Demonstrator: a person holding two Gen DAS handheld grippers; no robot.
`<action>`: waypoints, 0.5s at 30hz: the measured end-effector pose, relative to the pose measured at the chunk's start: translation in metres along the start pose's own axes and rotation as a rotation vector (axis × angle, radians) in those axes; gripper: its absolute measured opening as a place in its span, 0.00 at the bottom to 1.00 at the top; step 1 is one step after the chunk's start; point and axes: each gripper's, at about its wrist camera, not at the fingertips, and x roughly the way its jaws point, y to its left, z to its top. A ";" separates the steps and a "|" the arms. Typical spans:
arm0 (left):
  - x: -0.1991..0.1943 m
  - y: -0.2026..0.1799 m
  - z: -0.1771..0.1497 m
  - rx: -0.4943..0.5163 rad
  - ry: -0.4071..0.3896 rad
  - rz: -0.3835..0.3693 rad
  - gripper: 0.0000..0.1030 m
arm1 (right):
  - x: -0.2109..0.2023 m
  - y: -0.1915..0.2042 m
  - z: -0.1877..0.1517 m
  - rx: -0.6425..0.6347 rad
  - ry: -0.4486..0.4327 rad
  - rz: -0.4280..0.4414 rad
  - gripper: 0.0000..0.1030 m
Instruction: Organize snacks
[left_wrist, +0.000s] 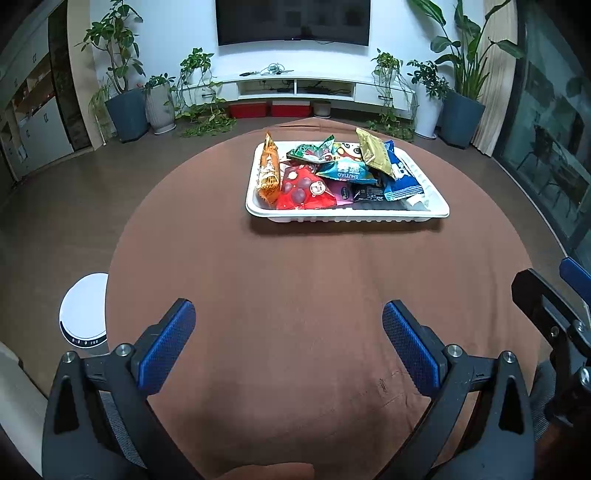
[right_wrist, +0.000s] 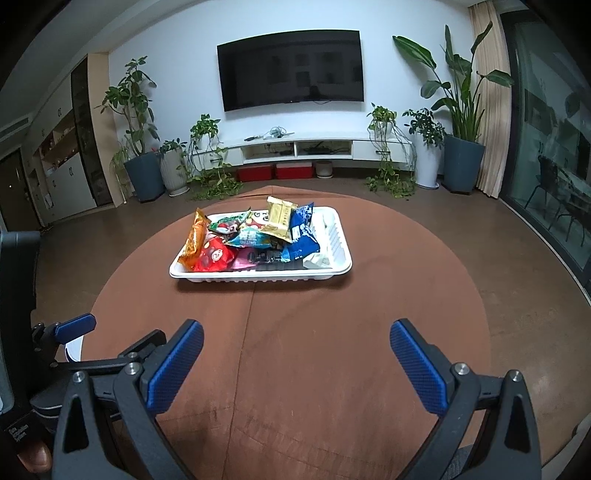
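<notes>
Both jaws spread, empty; snack packets (left_wrist: 332, 173) in tray (left_wrist: 347, 216)

A dark television (right_wrist: 290, 70) hangs on the white wall (right_wrist: 177, 74) above a low white cabinet (right_wrist: 314, 146), potted plants (right_wrist: 142, 173) flanking it on brown floor (right_wrist: 517, 258).

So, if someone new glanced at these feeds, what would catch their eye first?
The white tray heaped with bright snack packets, sitting mid-table on the brown cloth. Next, the blue-padded left tongs and right tongs, both open and empty, well short of the tray.
</notes>
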 end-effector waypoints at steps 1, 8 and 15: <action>0.000 0.000 0.000 -0.001 -0.001 0.003 1.00 | 0.000 0.000 0.000 0.001 0.003 -0.002 1.00; 0.003 0.000 0.000 -0.001 -0.003 0.006 1.00 | 0.003 -0.001 -0.002 0.001 0.018 -0.004 1.00; 0.004 0.001 -0.001 -0.004 -0.004 0.010 1.00 | 0.006 -0.001 -0.003 -0.002 0.027 -0.003 1.00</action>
